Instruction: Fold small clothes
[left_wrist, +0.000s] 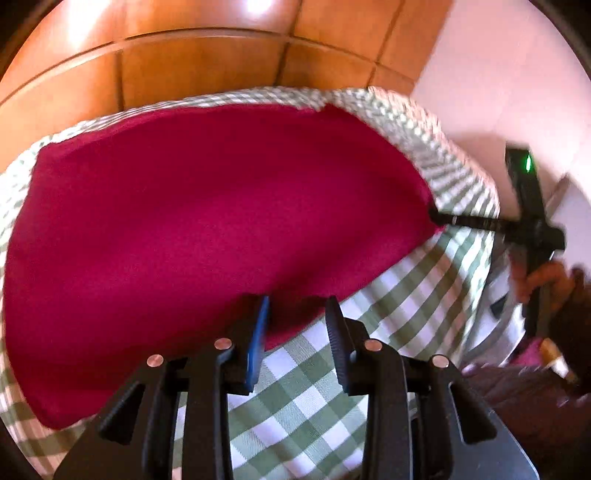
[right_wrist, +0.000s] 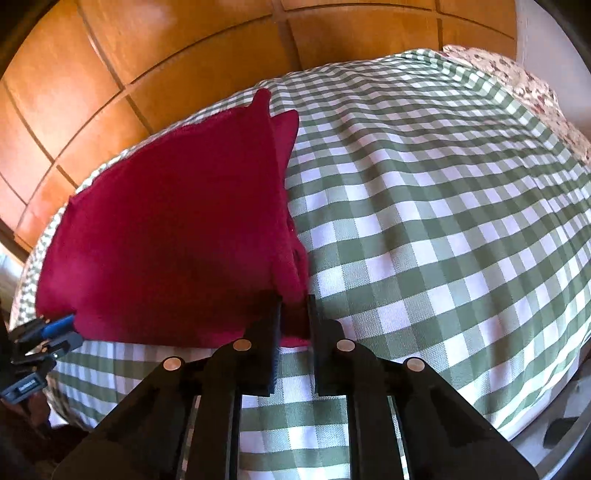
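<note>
While the crimson garment (left_wrist: 207, 221) is lying spread flat over the green-and-white checked bedcover (left_wrist: 306, 398), both hand-held grippers are working along its near edge. Starting at the left, the left gripper (left_wrist: 297, 314) is hanging over the hem of the red cloth, its blue-padded finger (left_wrist: 258, 343) and its black ribbed finger standing apart; the hem is running under the gap, but neither pad is pressing on it. From the other camera the same tool is showing at the garment's near left corner (right_wrist: 55, 332), though it is too small there to tell whether it is touching the fabric.

Moving right, the red fabric is reaching to the far edge of the bed, with a pointed corner sticking up beside a second layer (right_wrist: 286, 125), so it is looking doubled over along its right side. At that side's near corner the right gripper (right_wrist: 295, 306) is pinching the cloth, its two black fingers drawn in close with red fabric bunched between them. A person's hand (left_wrist: 546, 280) is gripping that tool's handle at the far right. Behind the bed, a panelled wooden wardrobe (right_wrist: 110, 74) is filling the background, and a floral pillow (right_wrist: 517, 77) is lying at the far right corner.
</note>
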